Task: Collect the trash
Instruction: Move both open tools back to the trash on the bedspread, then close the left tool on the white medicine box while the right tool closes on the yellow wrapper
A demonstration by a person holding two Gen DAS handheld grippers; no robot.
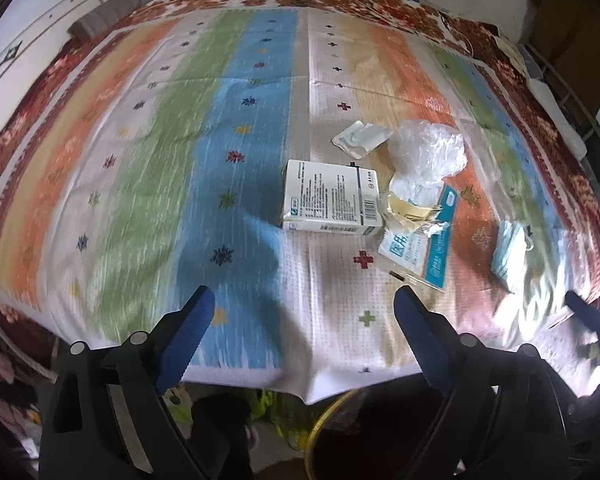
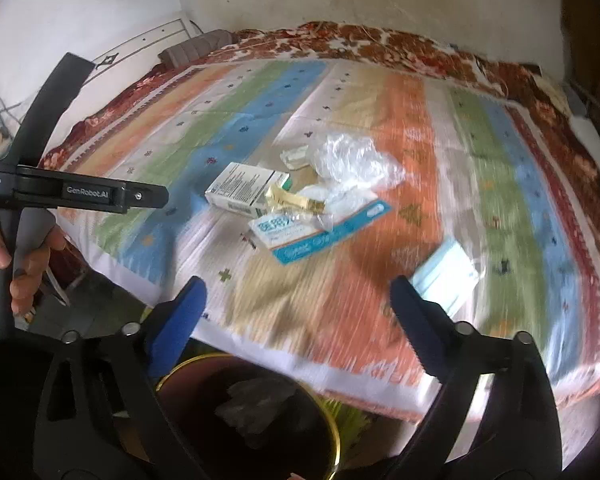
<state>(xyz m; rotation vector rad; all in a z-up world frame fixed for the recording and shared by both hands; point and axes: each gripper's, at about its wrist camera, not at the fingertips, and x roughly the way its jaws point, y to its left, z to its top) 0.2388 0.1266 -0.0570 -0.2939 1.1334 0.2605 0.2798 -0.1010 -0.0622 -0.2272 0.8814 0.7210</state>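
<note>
Trash lies on a striped cloth (image 1: pixel 140 152) over a bed: a white medicine box (image 1: pixel 330 204) (image 2: pixel 244 190), a crumpled clear plastic bag (image 1: pixel 426 148) (image 2: pixel 352 160), a gold wrapper (image 1: pixel 410 210) (image 2: pixel 296 200), a teal and white mask packet (image 1: pixel 422 248) (image 2: pixel 320 228), a small white wrapper (image 1: pixel 360 136) (image 2: pixel 296 156) and a blue face mask (image 1: pixel 510 254) (image 2: pixel 446 276). My left gripper (image 1: pixel 304 308) is open and empty, short of the box. My right gripper (image 2: pixel 298 300) is open and empty, above a dark bin (image 2: pixel 252 412) with a gold rim that holds crumpled trash.
The bin's rim also shows below the bed edge in the left wrist view (image 1: pixel 320 424). The left hand-held gripper's body (image 2: pixel 72 192) crosses the right wrist view at left. A white wall (image 2: pixel 80 8) stands behind the bed, a metal rack (image 1: pixel 572 92) at right.
</note>
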